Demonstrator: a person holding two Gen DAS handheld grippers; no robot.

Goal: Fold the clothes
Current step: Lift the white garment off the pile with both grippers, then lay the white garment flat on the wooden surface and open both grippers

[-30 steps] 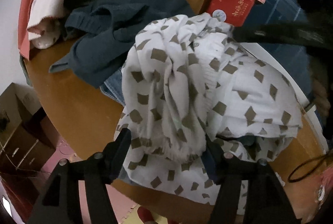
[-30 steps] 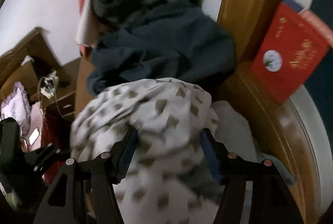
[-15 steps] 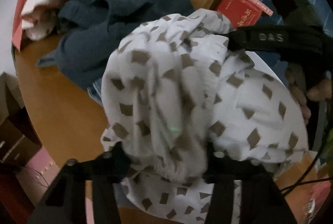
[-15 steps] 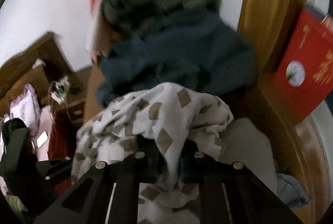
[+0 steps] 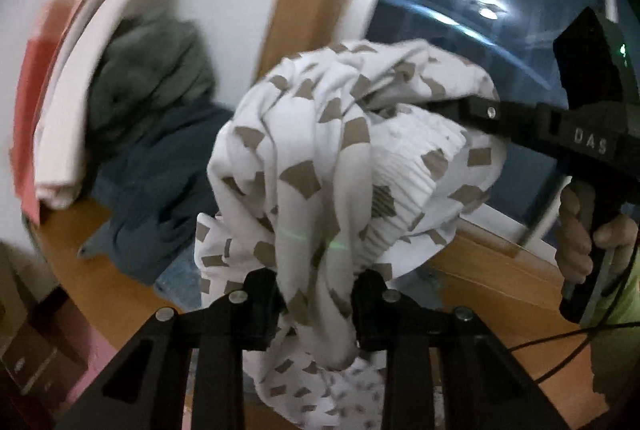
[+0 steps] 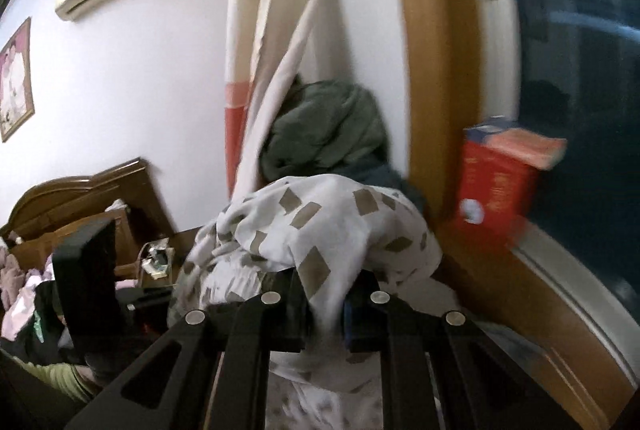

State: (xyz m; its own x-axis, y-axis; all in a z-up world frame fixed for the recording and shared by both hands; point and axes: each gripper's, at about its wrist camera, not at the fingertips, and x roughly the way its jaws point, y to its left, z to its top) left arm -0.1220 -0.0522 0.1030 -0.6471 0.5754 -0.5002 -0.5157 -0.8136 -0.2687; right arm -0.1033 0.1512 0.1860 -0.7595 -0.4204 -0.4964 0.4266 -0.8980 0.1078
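Jaws of both grippers are clamping folds of one garment. Left gripper point(image 5: 316, 294) is pinching a hanging twist of the white patterned cloth point(image 5: 340, 158); right gripper point(image 6: 324, 306) is biting a fold of the same cloth point(image 6: 320, 226) near its top. Cloth is hanging bunched between the two, lifted above the wooden table point(image 5: 72, 242), its lower end trailing out of sight below the left fingers. Brown diamond print is showing all over it.

In the left view, the right gripper is reaching in from the right side, a hand point(image 5: 580, 238) wrapping its handle.

Behind the cloth, a dark blue garment point(image 5: 160, 182) is lying heaped at the table's far edge, with a grey-green one point(image 5: 152, 86) piled above it against the wall. Red box point(image 6: 496, 182) is standing by the dark window point(image 6: 580, 90). Both views are somewhat blurred.
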